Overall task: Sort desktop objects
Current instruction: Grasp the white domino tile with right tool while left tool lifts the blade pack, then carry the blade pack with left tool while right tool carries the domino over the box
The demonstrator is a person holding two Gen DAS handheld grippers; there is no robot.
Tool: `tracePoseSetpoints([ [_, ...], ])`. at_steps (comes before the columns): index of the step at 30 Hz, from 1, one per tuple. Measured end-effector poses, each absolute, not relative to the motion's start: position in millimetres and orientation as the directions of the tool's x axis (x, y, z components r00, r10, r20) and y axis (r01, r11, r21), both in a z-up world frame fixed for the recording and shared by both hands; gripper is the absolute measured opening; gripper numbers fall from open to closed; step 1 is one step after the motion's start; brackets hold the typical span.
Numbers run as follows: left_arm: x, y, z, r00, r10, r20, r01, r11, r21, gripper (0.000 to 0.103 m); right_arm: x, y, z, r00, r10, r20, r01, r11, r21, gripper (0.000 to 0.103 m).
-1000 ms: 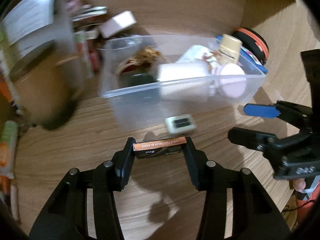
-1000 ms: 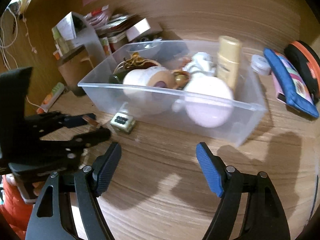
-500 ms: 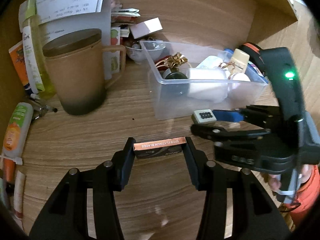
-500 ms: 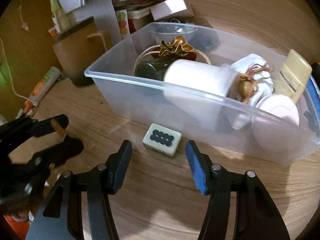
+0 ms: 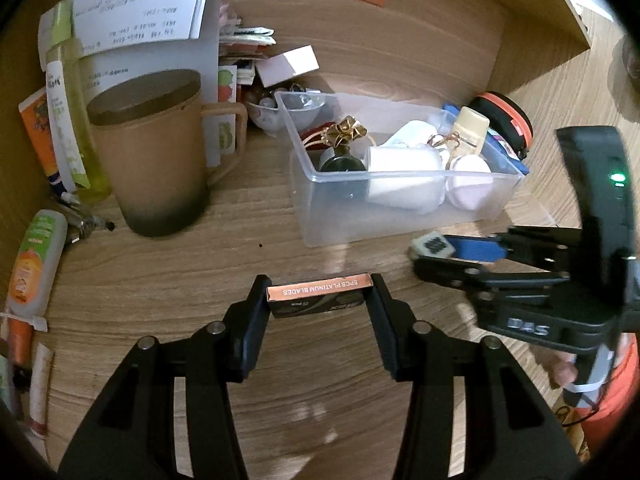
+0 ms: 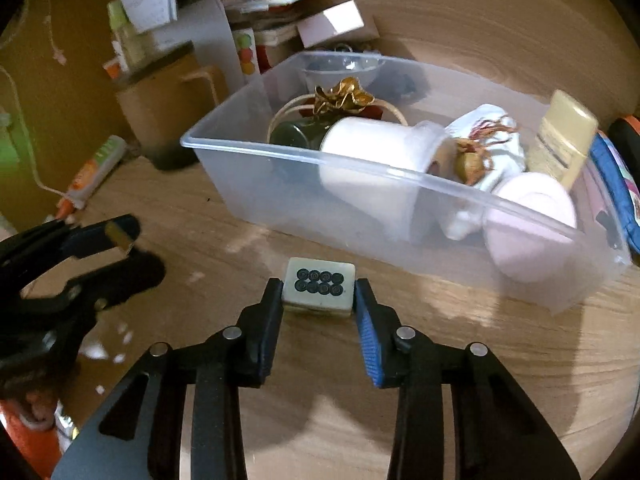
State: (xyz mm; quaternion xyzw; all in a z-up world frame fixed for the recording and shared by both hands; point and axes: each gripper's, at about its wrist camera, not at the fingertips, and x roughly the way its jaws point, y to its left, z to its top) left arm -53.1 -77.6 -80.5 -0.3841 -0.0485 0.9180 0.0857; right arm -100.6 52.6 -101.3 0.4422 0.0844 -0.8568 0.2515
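Note:
My left gripper (image 5: 318, 294) is shut on a small razor-blade box (image 5: 318, 298) with a copper edge, held above the wooden desk. My right gripper (image 6: 318, 294) is shut on a mahjong tile (image 6: 319, 287) with dark circles on its face, just in front of the clear plastic bin (image 6: 400, 216). The bin holds a white roll (image 6: 372, 148), a gold bow (image 6: 340, 98), a cream bottle (image 6: 564, 140) and a pink pad (image 6: 532, 216). In the left wrist view the right gripper (image 5: 434, 250) with the tile (image 5: 432, 245) is right of the bin (image 5: 340, 216).
A brown mug (image 5: 152, 152) stands left of the bin. Tubes (image 5: 34, 264) and a yellow bottle (image 5: 76, 120) lie at the far left. Papers and small boxes (image 5: 288, 64) are stacked behind. A blue pouch (image 6: 616, 184) and an orange-rimmed case (image 5: 504, 120) sit right of the bin.
My right gripper moved forward to the mahjong tile and closed on it. My left gripper still holds the blade box and has drawn back to the left of the bin.

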Motion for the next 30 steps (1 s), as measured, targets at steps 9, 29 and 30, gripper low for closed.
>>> tracePoseSetpoints([
  [9, -63, -50, -52, -0.723, 0.192, -0.663, -0.147, -0.981, -0.123, 0.048, -83, 86, -59, -0.516, -0.445, -0.731, 0.540, -0.832, 0.125, 0.032],
  [29, -106, -40, 4, -0.777, 0.231, -0.585, -0.155, -0.972, -0.178, 0.048, -116, 168, -3, -0.624, -0.501, -0.600, 0.500, -0.846, 0.186, 0.033],
  [30, -111, -41, 5, -0.777, 0.229, -0.586, -0.153, -0.972, -0.176, 0.048, -121, 168, -1, -0.627, -0.504, -0.595, 0.497, -0.846, 0.193, 0.033],
])
